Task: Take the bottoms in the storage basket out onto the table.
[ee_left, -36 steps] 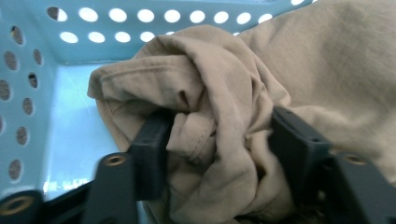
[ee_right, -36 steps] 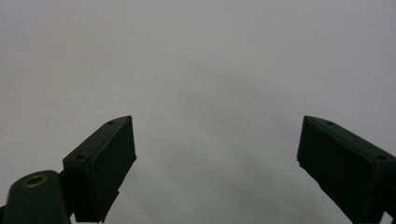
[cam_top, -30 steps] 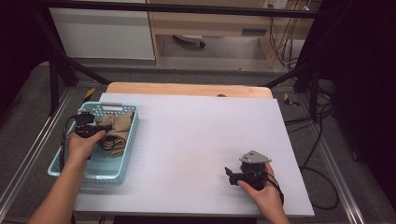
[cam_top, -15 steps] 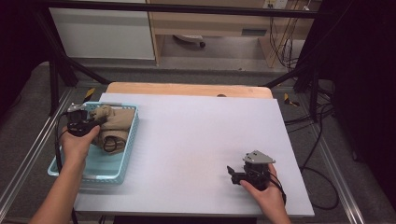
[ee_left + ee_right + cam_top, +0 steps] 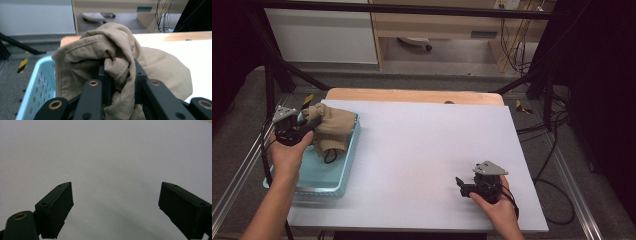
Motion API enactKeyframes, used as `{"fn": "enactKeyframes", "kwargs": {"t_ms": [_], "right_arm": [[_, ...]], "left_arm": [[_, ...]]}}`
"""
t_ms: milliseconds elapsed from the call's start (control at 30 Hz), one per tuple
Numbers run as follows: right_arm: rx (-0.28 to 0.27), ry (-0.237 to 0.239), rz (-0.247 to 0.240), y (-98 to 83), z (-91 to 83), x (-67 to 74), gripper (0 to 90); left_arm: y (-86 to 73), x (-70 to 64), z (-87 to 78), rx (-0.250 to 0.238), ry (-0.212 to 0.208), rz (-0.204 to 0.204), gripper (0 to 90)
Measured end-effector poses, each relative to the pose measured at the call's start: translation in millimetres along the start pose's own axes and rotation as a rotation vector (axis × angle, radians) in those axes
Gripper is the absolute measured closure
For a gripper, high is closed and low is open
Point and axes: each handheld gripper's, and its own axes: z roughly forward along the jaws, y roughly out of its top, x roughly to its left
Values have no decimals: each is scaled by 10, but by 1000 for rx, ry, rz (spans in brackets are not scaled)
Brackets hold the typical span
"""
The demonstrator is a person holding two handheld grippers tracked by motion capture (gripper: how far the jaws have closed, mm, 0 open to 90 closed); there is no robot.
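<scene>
A crumpled tan cloth garment hangs over the far end of a light blue plastic basket at the table's left edge. My left gripper is shut on a fold of it. In the left gripper view the tan cloth is bunched between the two black jaws of the left gripper, which have just been closing on it. A black cord dangles from the cloth. My right gripper rests low at the table's near right. The right gripper is open, with nothing but white tabletop between its fingers.
The white tabletop has a wooden strip along its far edge. The basket's perforated wall is below the cloth. Cabinets, cables and black frame legs stand on the floor beyond the table.
The left gripper has risen and drawn back toward the basket's far left corner, lifting the tan cloth up out of the basket. The right gripper has stayed where it was.
</scene>
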Motion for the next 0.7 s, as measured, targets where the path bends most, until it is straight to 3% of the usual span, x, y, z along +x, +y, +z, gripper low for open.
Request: {"fn": "enactKeyframes", "kwargs": {"t_ms": [233,567,700], "right_arm": [[-12,-4,2,-3,-28,-20,125],[-3,5,4,-5,-20,-9,124],[-4,5,1,-6,-20,-15,124]], "left_arm": [[163,15,-116,-62,-10,-18,750],[247,-44,-187,-92,-25,-3,751],[275,-73,-221,-108,-47,-19,751]]}}
